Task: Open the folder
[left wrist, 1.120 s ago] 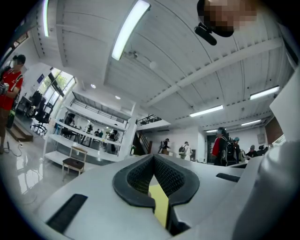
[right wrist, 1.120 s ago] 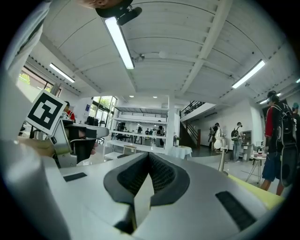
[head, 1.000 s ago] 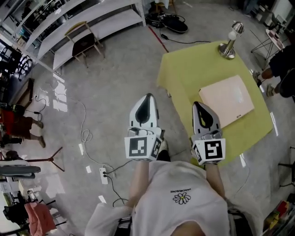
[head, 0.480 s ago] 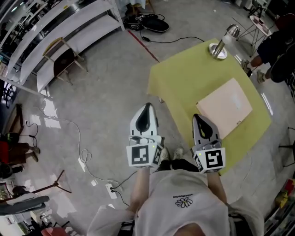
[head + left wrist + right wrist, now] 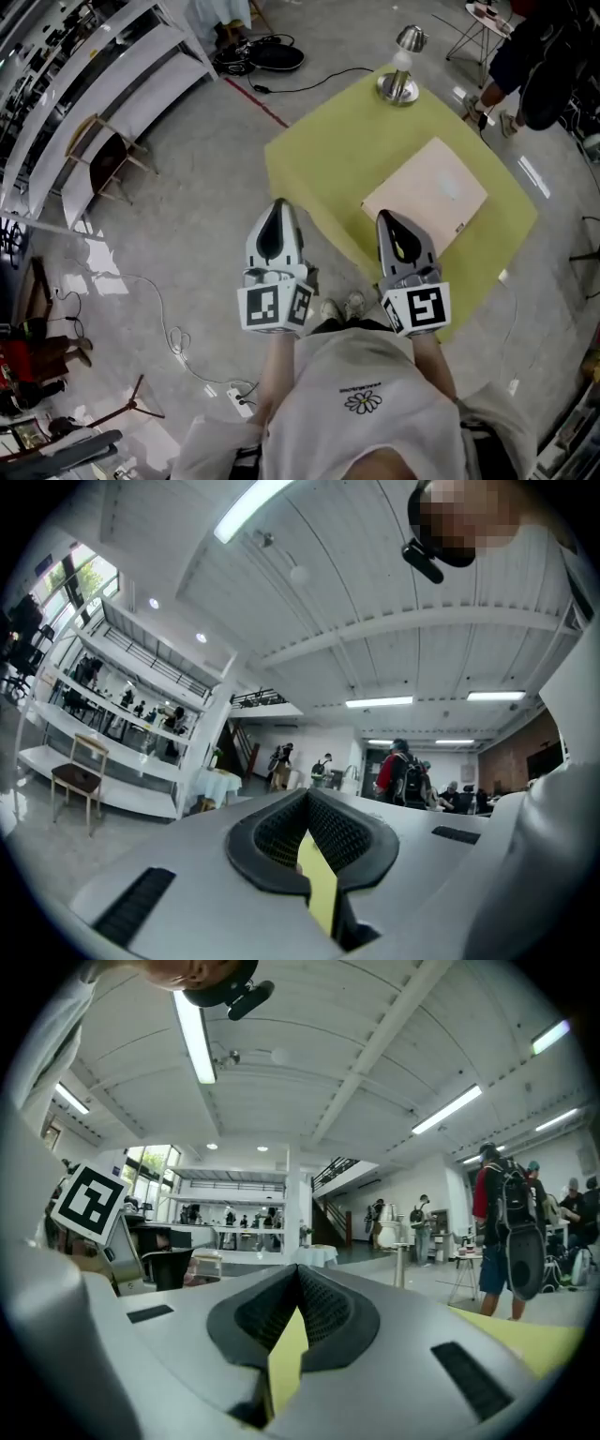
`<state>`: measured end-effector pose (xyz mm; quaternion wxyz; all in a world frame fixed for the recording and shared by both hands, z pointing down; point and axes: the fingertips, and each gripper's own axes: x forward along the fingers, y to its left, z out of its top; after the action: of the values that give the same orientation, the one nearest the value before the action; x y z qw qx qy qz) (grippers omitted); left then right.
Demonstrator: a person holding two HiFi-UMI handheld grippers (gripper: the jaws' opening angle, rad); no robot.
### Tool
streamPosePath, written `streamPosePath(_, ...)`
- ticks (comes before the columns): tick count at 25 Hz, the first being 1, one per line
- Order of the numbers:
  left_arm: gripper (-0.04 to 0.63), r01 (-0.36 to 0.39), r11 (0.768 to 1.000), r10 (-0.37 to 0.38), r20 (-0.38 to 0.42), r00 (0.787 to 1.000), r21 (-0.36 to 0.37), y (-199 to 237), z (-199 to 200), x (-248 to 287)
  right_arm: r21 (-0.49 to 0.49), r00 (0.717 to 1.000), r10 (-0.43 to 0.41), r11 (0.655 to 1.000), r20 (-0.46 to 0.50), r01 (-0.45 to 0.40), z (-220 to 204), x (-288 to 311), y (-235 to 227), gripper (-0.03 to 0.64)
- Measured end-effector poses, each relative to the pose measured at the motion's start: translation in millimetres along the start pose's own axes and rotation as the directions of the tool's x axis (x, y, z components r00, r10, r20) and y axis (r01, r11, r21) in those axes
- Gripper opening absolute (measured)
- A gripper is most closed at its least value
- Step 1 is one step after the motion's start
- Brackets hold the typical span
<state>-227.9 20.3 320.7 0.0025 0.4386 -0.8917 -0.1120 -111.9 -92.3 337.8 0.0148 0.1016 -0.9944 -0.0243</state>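
A pale beige folder [image 5: 427,195] lies closed on a yellow-covered table [image 5: 323,150]. My right gripper [image 5: 386,217] is held level with its tip over the table's near part, just short of the folder's near edge, and its jaws are shut and empty. My left gripper [image 5: 277,204] is beside it, over the floor just left of the table's edge, also shut and empty. In the left gripper view the left gripper [image 5: 307,799] shows closed jaws with yellow cloth in the slit. The right gripper [image 5: 298,1274] looks the same in its own view.
A silver desk lamp [image 5: 400,67] stands at the table's far corner. People [image 5: 539,47] stand beyond the table at top right. White shelving [image 5: 84,66], a chair [image 5: 98,155], a black bag [image 5: 272,56] and floor cables [image 5: 178,319] lie to the left.
The table and folder have shifted left and nearer in the head view. Both grippers have moved up to the table, and the right one now reaches over its near part. Both stay shut.
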Motion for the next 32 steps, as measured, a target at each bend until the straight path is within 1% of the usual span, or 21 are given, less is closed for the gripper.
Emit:
streamPosePath(2,0.015,0.047,0.999,-0.047,0.016,0.999,-0.016,-19.8,3.4,7.6,0.019,0.996,-0.086,0.996,0.023,0.086,4.1,-17.0,-22.8,0.012)
streamPosePath(4,0.015,0.120,0.993,-0.120,0.014,0.993,-0.012,-47.2,0.9,16.6,0.026,0.983,-0.180,0.984,0.038,0.179,7.1,-36.7,-48.3,0.012)
streamPosePath(6,0.015,0.198,0.980,-0.198,-0.002,0.980,-0.001,-75.0,-5.0,28.6,0.036,0.963,-0.264,0.964,0.045,0.263,7.5,-53.9,-73.0,0.012)
streamPosePath(8,0.015,0.282,0.959,-0.282,-0.013,0.959,-0.013,-100.4,-9.2,41.1,0.055,0.937,-0.347,0.937,0.044,0.344,7.3,-71.5,-92.4,0.012)
streamPosePath(9,0.015,0.329,0.944,-0.329,-0.013,0.944,-0.027,-112.9,-10.4,47.5,0.063,0.920,-0.390,0.920,0.045,0.387,8.0,-80.9,-100.5,0.012)
streamPosePath(11,0.015,0.423,0.904,-0.424,-0.012,0.906,-0.060,-137.6,-12.1,60.4,0.075,0.875,-0.481,0.876,0.049,0.477,10.1,-99.9,-114.6,0.012)
streamPosePath(13,0.015,0.511,0.854,-0.514,-0.014,0.857,-0.096,-160.7,-11.8,70.6,0.089,0.823,-0.565,0.824,0.051,0.560,12.3,-118.7,-123.0,0.012)
streamPosePath(15,0.015,0.582,0.802,-0.589,-0.014,0.808,-0.130,-178.3,-11.5,74.7,0.101,0.768,-0.638,0.768,0.048,0.632,12.5,-137.6,-124.6,0.012)
streamPosePath(17,0.015,0.630,0.761,-0.639,-0.016,0.769,-0.154,-190.0,-13.4,78.5,0.111,0.715,-0.697,0.715,0.046,0.690,11.8,-152.5,-124.6,0.012)
streamPosePath(19,0.015,0.661,0.729,-0.675,-0.021,0.738,-0.180,-197.6,-17.4,81.6,0.117,0.672,-0.739,0.672,0.045,0.731,11.4,-163.7,-123.3,0.012)
streamPosePath(22,0.015,0.689,0.687,-0.713,-0.033,0.700,-0.230,-205.3,-24.8,80.4,0.126,0.626,-0.779,0.624,0.032,0.771,10.0,-178.5,-118.2,0.012)
streamPosePath(24,0.015,0.698,0.667,-0.729,-0.038,0.683,-0.260,-207.6,-27.1,78.3,0.138,0.604,-0.797,0.601,0.024,0.787,9.1,-185.6,-114.4,0.012)
streamPosePath(26,0.015,0.703,0.652,-0.741,-0.044,0.670,-0.285,-208.6,-29.0,77.8,0.150,0.590,-0.807,0.586,0.020,0.796,7.8,-188.7,-112.4,0.012)
streamPosePath(29,0.015,0.698,0.635,-0.750,-0.050,0.659,-0.330,-206.0,-32.1,78.1,0.158,0.588,-0.809,0.582,0.010,0.798,4.4,-187.8,-109.3,0.012)
streamPosePath(30,0.015,0.697,0.624,-0.757,-0.051,0.652,-0.353,-204.9,-33.1,78.4,0.160,0.591,-0.807,0.584,0.007,0.796,3.3,-186.2,-108.4,0.012)
streamPosePath(31,0.015,0.699,0.605,-0.769,-0.052,0.637,-0.381,-204.5,-34.7,78.8,0.164,0.596,-0.803,0.589,0.006,0.792,2.4,-183.9,-107.6,0.012)
streamPosePath(32,0.017,0.701,0.578,-0.787,-0.058,0.614,-0.417,-204.8,-37.6,79.1,0.170,0.603,-0.798,0.595,0.005,0.786,1.7,-181.2,-106.8,0.012)
